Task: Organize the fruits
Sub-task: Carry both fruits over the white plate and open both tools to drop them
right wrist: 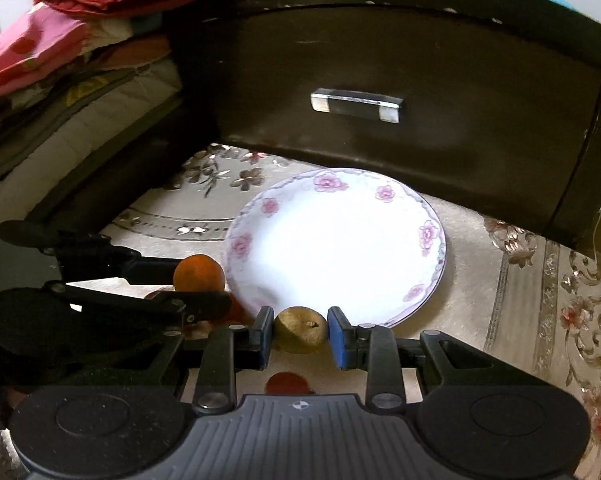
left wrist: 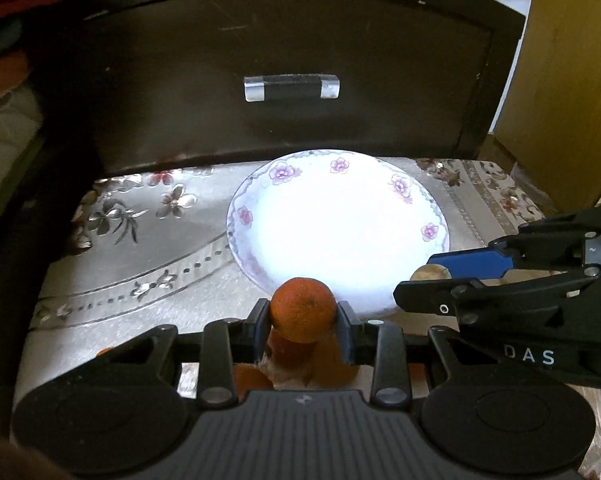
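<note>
A small round orange mandarin (left wrist: 303, 309) sits clamped between the blue pads of the left gripper (left wrist: 303, 320), held above a table, just at the near rim of a white round china plate with pink flowers (left wrist: 340, 232). Beside it, the right gripper (right wrist: 299, 330) is closed on a small round golden-brown fruit (right wrist: 300, 329), also at the plate's near edge. The plate rests on a beige floral tablecloth (right wrist: 520, 320). More orange fruit (left wrist: 252, 378) lies below the left gripper. Behind the plate stands a dark brown drawer front (right wrist: 420, 112) with a metal handle (right wrist: 356, 105).
</note>
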